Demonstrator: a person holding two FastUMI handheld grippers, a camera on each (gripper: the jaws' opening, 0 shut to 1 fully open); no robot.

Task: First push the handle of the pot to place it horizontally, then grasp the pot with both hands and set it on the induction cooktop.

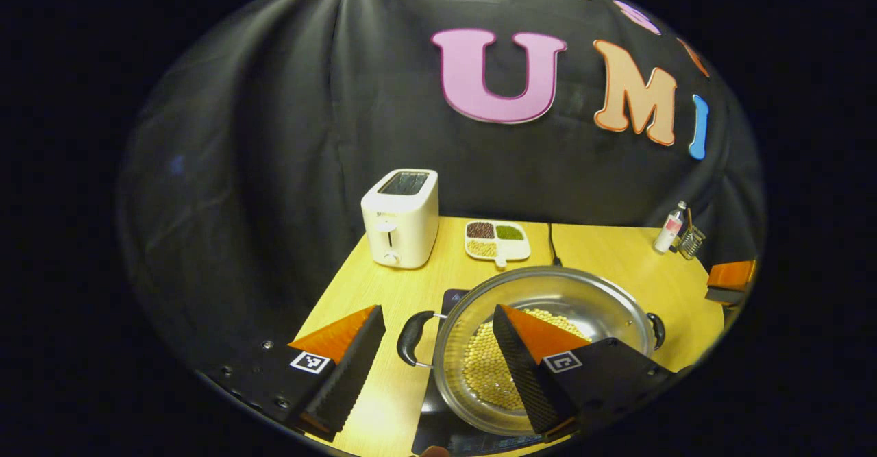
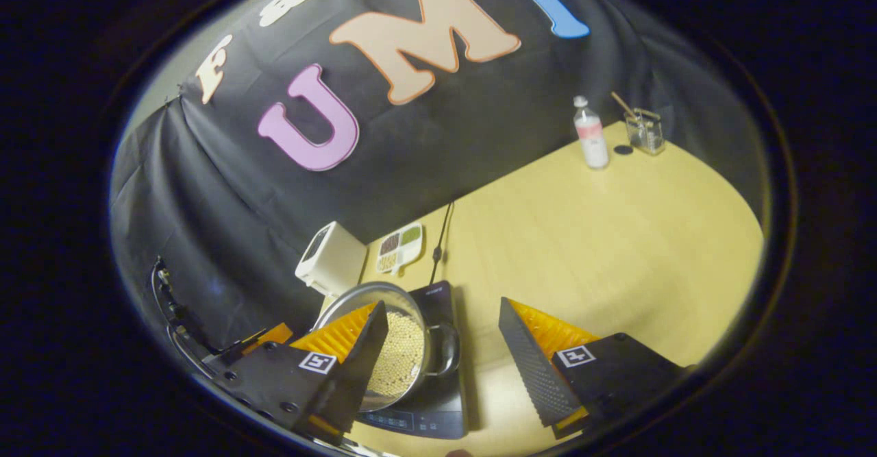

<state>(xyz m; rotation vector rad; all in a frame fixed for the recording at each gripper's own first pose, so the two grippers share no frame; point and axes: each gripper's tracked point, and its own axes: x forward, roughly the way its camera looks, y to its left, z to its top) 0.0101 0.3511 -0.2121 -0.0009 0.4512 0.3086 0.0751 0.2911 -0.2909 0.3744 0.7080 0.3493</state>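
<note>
Black-draped booth, pale wood table (image 2: 603, 238): the pot (image 1: 541, 347) already sits on the induction cooktop (image 2: 428, 402), its bowl holding a layer of small yellow beans (image 1: 490, 368), so by the look of it both steps of your job are done or nearly so.

Taking the pot as the landmark: in the left gripper view, the 2 side handles (image 1: 413, 338) stick out to either side, roughly level w/ the table edge — horizontal, as asked. Your left gripper (image 1: 438, 357) hovers w/ its fingers spread wide, 1 finger outside the near handle, the other over the pot's bowl; neither appears to press on anything, though whether the inner finger touches the rim can't be told. Your right gripper (image 2: 442, 351) is likewise spread apart on the pot's opposite side, 1 finger over the rim, the other over bare table; it grips nothing.

Behind the pot, toward the cloth wall, stands a white toaster (image 1: 401, 218), w/ a 3-part dish of grains (image 1: 497, 240) just beside it. The cooktop's cord (image 2: 442, 238) runs back from the pot to the wall. Far from the pot, at the table's back corner, are a small bottle (image 2: 590, 133) and a wire holder (image 2: 645, 130).

What's left, judging from this: prob. only backing both grippers clear of the pot w/out nudging it. Check the pot sits centred on the cooktop — its bowl overhangs the dark plate on the toaster side in the right gripper view.
</note>
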